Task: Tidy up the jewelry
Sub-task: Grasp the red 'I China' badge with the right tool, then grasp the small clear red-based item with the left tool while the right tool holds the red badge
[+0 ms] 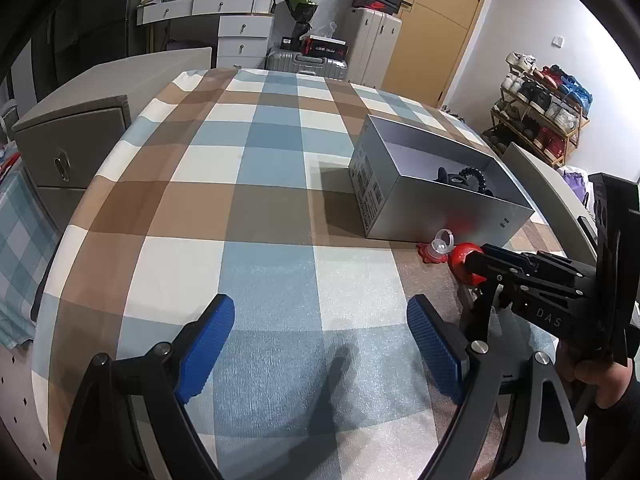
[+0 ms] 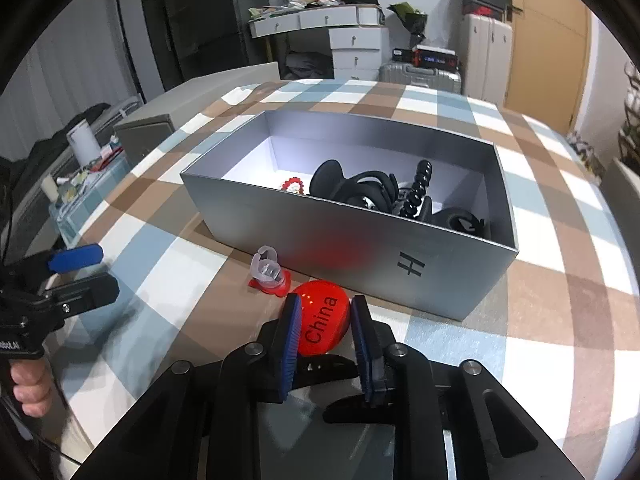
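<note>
A round red badge (image 2: 322, 320) printed "China" lies on the checked cloth in front of the silver box (image 2: 360, 240). My right gripper (image 2: 325, 316) is shut on it, a blue pad pressing each side; from the left wrist view the same gripper (image 1: 474, 266) covers part of the red badge (image 1: 460, 256). Next to it lies a clear clip on a small red piece (image 2: 269, 276), (image 1: 438, 246). The silver box (image 1: 424, 208) holds black hair clips (image 2: 352, 188), a black spiral hair tie (image 2: 420, 188) and a small red-edged badge (image 2: 294, 185). My left gripper (image 1: 320, 320) hovers open over bare cloth.
The table wears a blue, brown and white checked cloth (image 1: 240, 200). A grey cabinet (image 1: 72, 148) stands at its left, a shoe rack (image 1: 540, 108) at the far right. Behind the table are a white dresser (image 2: 320, 28) and suitcases (image 2: 484, 52). A hand (image 2: 30, 384) grips the left tool.
</note>
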Tool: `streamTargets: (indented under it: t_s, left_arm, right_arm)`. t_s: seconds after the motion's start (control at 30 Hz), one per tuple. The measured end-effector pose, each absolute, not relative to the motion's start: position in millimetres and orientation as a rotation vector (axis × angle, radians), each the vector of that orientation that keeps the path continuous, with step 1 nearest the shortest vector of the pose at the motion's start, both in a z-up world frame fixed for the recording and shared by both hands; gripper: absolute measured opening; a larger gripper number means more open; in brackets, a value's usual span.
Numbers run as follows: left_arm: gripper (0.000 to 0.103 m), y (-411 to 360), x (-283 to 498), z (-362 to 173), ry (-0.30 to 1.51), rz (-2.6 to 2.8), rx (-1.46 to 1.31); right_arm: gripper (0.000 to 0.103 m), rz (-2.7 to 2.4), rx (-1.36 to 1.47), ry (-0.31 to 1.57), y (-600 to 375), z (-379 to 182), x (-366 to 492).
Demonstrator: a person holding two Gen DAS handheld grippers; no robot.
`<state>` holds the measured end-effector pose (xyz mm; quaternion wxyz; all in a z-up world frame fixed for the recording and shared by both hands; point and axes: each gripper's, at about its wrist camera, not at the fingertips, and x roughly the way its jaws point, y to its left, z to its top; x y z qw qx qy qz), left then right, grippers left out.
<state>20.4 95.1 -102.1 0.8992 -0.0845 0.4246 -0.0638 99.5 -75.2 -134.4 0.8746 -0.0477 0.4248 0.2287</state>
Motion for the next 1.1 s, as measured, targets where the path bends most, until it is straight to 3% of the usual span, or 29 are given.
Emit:
streamTargets:
  t_s: [0.07,0.2,0.27,0.37,0.47,1.1]
  left_arm:
    - [0.085,94.0,20.7,-102.4,0.882,-0.134,-0.172]
    - [0.085,93.3,21.5,-103.6,0.884,-0.144,-0.178]
    - [0.085,93.8,21.4,-104.5,0.884,-0.153,-0.189]
    - [0.085,94.0,22.1,-105.8,0.892,-0.154,-0.189]
    - [0.085,95.5,21.8,-105.5,0.889,-0.148,-0.189]
    - [0.085,75.0,38.8,-102.7,0.934,-0.235,-0.228]
  right_arm:
    - [0.029,0.478,-0.103,0.888,-74.5,-134.4,98.7]
    - [0.050,0.475,-0.164,0.894,-64.2,-137.3,94.3]
    - [0.053,0.468,-0.222,0.888,-55.1,-138.8,90.4]
    - [0.052,0.475,-0.243,0.881,-51.0,-139.0,89.8]
    - [0.042,0.463,-0.219,0.883,-55.2,-138.9,93.4]
    - [0.042,0.538,-0.060,0.738,-90.9,-103.6,67.9]
